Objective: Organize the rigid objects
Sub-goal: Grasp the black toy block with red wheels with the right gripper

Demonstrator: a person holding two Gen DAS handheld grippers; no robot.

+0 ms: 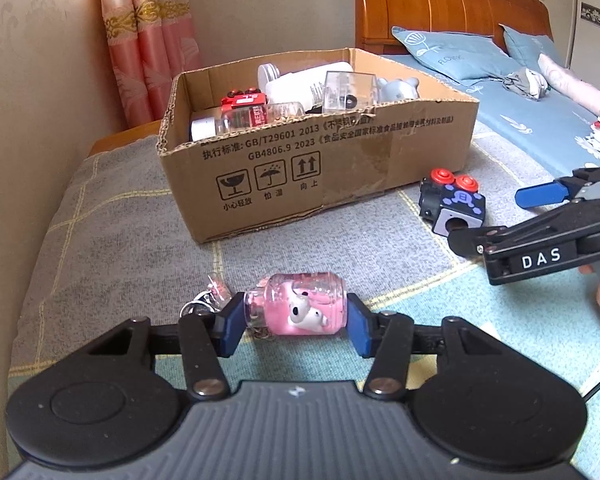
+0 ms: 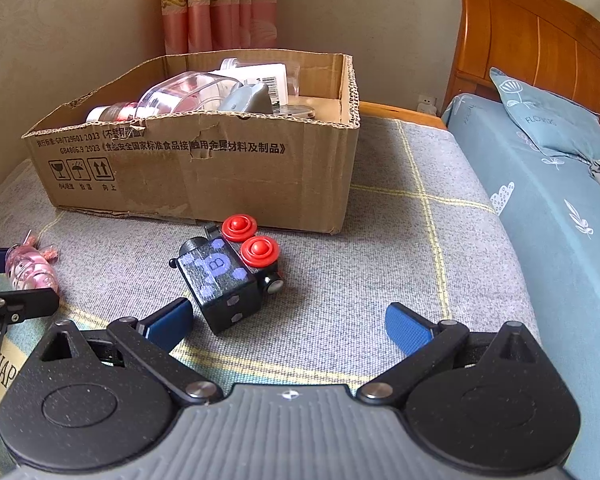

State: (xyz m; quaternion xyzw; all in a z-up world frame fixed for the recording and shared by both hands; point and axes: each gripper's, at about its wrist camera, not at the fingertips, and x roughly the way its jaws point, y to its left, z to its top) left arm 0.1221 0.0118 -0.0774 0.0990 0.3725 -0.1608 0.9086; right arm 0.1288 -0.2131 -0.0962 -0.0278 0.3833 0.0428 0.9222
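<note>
A small pink bottle (image 1: 300, 308) with a white cartoon figure on its side lies on its side on the grey checked blanket (image 1: 120, 240), close to the blanket's near edge. The left gripper (image 1: 296, 322) is clamped on it: one blue pad presses the neck end, the other the base end. A bunch of key rings (image 1: 204, 302) lies touching the bottle's neck end, just outside the left pad. In the right wrist view the same bottle (image 2: 30, 270) shows at the far left, with part of the left gripper beside it.

Further along the blanket, towards the blue bed sheet (image 1: 532, 120), lies a black toy block (image 2: 230, 276) with two red buttons on its top and pale purple marks on one face. It is tipped on its side, near the front wall of the cardboard box (image 2: 220, 168) but apart from it. The right gripper (image 2: 288, 326) stands with its blue pads spread wide, empty; the block lies just ahead of its left pad and touches neither pad.

The cardboard box sits towards the far edge of the blanket, its top open. Inside it are a red toy car (image 1: 244, 100), clear plastic containers, a white bottle and a pale grey-blue figure. Behind it hang pink curtains (image 1: 148, 40). A wooden headboard (image 1: 440, 4) and blue pillows (image 1: 452, 54) stand at the far end of the bed.
</note>
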